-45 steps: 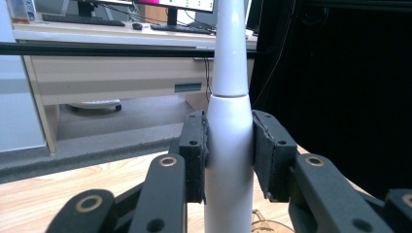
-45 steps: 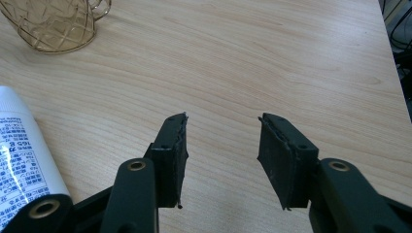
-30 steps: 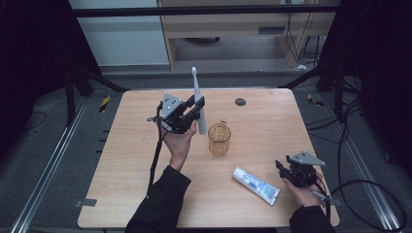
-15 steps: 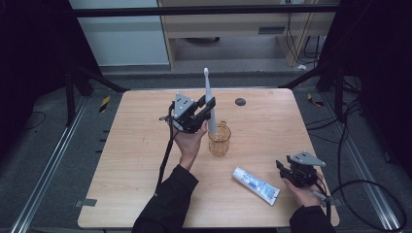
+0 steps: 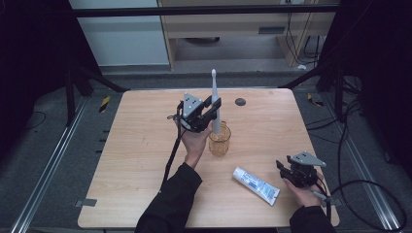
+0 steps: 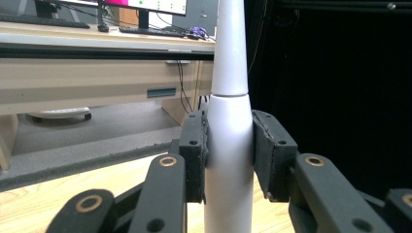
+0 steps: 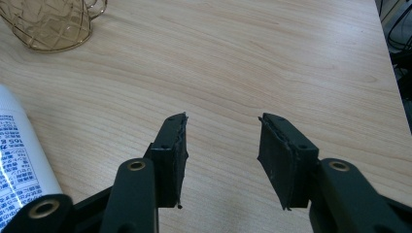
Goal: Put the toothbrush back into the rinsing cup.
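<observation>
My left gripper (image 5: 213, 112) is shut on a white electric toothbrush (image 5: 214, 99), held upright with its lower end just above the mouth of an amber glass cup (image 5: 219, 140). In the left gripper view the toothbrush handle (image 6: 228, 145) is clamped between both pads. My right gripper (image 5: 290, 172) rests open near the table's front right, low over the wood (image 7: 223, 145), nothing between its fingers. A white toothpaste tube (image 5: 256, 185) lies just left of it, seen too as the tube (image 7: 19, 160) in the right gripper view, where the cup (image 7: 53, 22) stands at the upper left.
A small dark round cap (image 5: 240, 102) lies near the table's far edge. The wooden table (image 5: 136, 165) has bare surface on its left half. Cables trail on the floor at right, and a desk stands beyond the table.
My left gripper has carried the toothbrush to the right, from left of the cup to directly above it. The right gripper has stayed put.
</observation>
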Action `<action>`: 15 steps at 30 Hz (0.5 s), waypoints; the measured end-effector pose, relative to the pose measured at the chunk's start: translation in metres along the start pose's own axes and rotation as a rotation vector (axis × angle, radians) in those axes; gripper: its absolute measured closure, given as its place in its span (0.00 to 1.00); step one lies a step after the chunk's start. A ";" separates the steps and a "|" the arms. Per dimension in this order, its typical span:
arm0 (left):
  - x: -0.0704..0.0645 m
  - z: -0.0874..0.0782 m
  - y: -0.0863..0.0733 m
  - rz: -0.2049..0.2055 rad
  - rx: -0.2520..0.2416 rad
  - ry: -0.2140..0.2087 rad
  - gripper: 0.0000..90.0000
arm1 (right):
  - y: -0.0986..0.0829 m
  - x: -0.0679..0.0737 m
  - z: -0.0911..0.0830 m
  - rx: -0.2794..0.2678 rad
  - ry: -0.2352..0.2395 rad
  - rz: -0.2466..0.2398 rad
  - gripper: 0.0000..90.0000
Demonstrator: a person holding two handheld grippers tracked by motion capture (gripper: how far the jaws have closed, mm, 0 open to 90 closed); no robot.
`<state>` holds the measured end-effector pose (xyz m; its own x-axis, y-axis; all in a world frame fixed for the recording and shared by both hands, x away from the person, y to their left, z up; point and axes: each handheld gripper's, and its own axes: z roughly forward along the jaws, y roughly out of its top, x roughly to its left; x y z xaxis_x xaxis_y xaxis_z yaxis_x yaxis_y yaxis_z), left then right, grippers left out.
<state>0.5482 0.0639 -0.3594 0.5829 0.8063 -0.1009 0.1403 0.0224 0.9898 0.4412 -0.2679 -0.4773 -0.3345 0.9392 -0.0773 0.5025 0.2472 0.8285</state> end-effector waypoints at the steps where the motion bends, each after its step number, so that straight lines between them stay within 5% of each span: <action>1: 0.000 0.001 -0.002 0.002 0.003 0.000 0.75 | 0.000 0.000 0.000 -0.001 0.000 0.000 0.59; 15: 0.006 0.001 -0.020 0.021 0.043 -0.017 0.75 | 0.000 0.000 0.000 0.000 -0.004 -0.003 0.59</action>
<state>0.5500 0.0676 -0.3804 0.5993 0.7963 -0.0817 0.1614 -0.0203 0.9867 0.4412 -0.2680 -0.4777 -0.3329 0.9394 -0.0818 0.5016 0.2498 0.8282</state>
